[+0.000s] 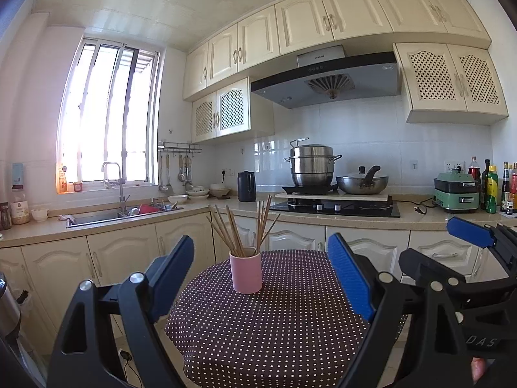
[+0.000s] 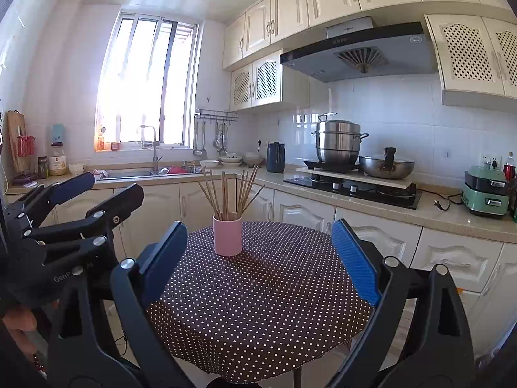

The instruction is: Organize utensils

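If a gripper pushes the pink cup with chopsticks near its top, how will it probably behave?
The pink cup looks tall and narrow, so a push near its rim may tip it. The chopsticks lean outward well above the rim, so they would likely rattle or spill. The dotted tablecloth may let the base drag rather than slide.

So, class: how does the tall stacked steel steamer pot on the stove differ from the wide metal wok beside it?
The steamer pot is tall and tiered; the wok is low and wide. The steamer pot has side handles; the wok's lid carries a dark knob. The steamer pot looks shiny; the wok looks duller. Both stand on the raised board over the hob.
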Demonstrator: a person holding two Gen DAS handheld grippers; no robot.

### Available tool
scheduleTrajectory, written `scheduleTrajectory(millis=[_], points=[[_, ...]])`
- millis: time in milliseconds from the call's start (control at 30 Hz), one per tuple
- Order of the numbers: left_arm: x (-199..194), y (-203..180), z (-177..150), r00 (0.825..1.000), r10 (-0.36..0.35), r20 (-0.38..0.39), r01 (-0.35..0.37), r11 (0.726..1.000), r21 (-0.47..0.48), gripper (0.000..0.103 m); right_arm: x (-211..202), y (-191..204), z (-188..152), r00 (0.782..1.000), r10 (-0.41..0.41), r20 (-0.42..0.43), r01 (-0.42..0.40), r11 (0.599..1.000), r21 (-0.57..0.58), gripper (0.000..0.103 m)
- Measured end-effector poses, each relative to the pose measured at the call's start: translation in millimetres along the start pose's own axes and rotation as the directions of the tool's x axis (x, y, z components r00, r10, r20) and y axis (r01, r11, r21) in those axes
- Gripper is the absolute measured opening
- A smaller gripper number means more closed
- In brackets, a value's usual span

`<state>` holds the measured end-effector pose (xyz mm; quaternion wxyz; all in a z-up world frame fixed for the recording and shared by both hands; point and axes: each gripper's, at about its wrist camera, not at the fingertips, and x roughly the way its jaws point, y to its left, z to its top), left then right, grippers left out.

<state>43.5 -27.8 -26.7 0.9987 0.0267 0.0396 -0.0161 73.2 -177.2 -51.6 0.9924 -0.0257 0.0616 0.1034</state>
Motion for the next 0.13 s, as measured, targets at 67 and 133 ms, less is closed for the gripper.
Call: scheduleTrajectory(millis=[67,133], points=[[12,3,-6,0.999,-0.008,-0.035,0.008,1.0,-0.012,0.083,10,0,-5,1.0,-0.003,-0.023,0.003,1.0,-0.001,0.089],[23,5,-12,0.998,-0.01,-0.065,0.009,1.0,-0.021,0.083,20,-1,-9,0.999,-0.003,-0.045,0.003,1.0,0.001,0.089]])
